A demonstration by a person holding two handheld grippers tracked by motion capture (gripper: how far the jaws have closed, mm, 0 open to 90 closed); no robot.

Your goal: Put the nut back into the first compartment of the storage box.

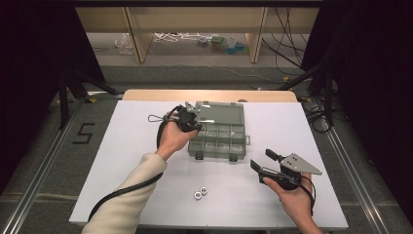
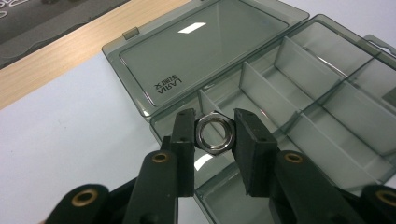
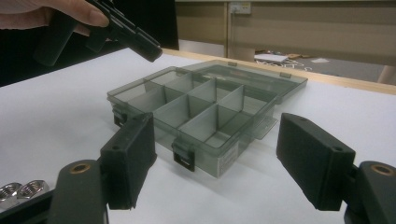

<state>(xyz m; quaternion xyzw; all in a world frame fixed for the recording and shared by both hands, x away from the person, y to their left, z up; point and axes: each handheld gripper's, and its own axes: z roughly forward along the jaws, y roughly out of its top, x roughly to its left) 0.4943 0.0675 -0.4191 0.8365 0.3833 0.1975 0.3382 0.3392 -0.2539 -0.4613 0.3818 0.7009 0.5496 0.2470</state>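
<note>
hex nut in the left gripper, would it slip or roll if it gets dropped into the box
The hex nut looks polished metal, so it may slip between the smooth pads. Its flat sides probably stop it rolling far. The left gripper holds it over a walled compartment of the organizer box, which would likely contain it.

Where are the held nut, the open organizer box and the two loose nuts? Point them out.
held nut [image 2: 214, 135], left gripper view, its metal ring.
organizer box [image 1: 216, 130], high view, a divider.
loose nuts [image 1: 200, 193], high view, between the pair.
</note>
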